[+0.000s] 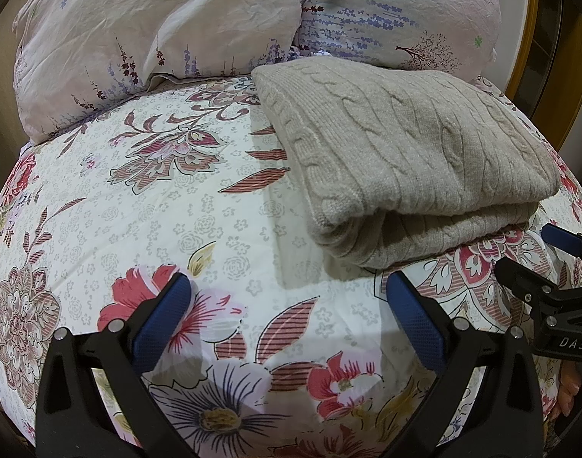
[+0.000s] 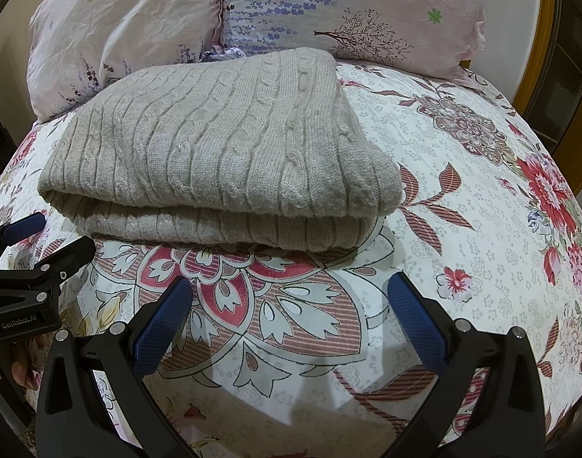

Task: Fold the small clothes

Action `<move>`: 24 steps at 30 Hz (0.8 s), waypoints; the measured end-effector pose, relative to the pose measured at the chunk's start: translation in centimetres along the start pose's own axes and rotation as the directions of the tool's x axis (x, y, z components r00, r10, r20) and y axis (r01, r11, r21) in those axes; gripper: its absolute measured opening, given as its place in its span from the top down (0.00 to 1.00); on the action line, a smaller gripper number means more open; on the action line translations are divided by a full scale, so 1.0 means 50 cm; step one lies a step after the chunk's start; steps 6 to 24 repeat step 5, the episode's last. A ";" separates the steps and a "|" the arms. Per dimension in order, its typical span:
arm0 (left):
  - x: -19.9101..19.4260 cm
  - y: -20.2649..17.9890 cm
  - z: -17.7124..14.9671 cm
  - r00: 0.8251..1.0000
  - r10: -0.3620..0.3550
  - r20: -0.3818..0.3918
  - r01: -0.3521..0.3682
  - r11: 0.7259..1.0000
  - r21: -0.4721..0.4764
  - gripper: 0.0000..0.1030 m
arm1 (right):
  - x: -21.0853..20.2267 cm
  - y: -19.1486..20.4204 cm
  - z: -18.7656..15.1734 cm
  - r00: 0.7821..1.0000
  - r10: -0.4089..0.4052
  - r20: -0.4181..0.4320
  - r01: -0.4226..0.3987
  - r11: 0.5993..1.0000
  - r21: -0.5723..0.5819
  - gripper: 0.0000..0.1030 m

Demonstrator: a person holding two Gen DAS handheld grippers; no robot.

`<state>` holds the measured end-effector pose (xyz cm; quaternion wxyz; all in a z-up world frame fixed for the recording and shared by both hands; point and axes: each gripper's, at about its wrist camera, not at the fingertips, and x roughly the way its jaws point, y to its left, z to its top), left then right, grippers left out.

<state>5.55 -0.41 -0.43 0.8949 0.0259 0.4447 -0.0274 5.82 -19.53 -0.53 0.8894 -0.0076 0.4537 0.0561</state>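
A beige cable-knit sweater (image 1: 413, 160) lies folded in a thick rectangle on the floral bedsheet (image 1: 138, 210); it also shows in the right wrist view (image 2: 214, 152). My left gripper (image 1: 289, 286) is open and empty, just in front of and left of the sweater's near corner. My right gripper (image 2: 291, 286) is open and empty, in front of the sweater's folded front edge. The right gripper shows at the right edge of the left wrist view (image 1: 550, 267); the left gripper shows at the left edge of the right wrist view (image 2: 31, 244).
Two pale floral pillows (image 1: 157, 30) (image 2: 367, 11) stand against the head of the bed behind the sweater. A wooden bed frame (image 1: 527, 38) curves along the right. Bare sheet (image 2: 462, 191) lies to the right of the sweater.
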 end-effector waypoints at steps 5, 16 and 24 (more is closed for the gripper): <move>0.000 0.000 0.000 1.000 0.000 0.000 0.000 1.000 0.000 0.02 | 0.000 0.000 0.000 1.000 0.000 0.000 0.000 1.000 0.000 0.01; 0.000 0.000 0.000 1.000 0.000 0.000 0.000 1.000 0.000 0.02 | 0.000 0.000 0.000 1.000 0.000 0.000 0.000 1.000 0.000 0.01; 0.000 0.000 0.000 1.000 0.000 0.000 0.000 1.000 0.000 0.02 | 0.000 0.000 0.000 1.000 0.000 0.000 0.000 1.000 0.000 0.01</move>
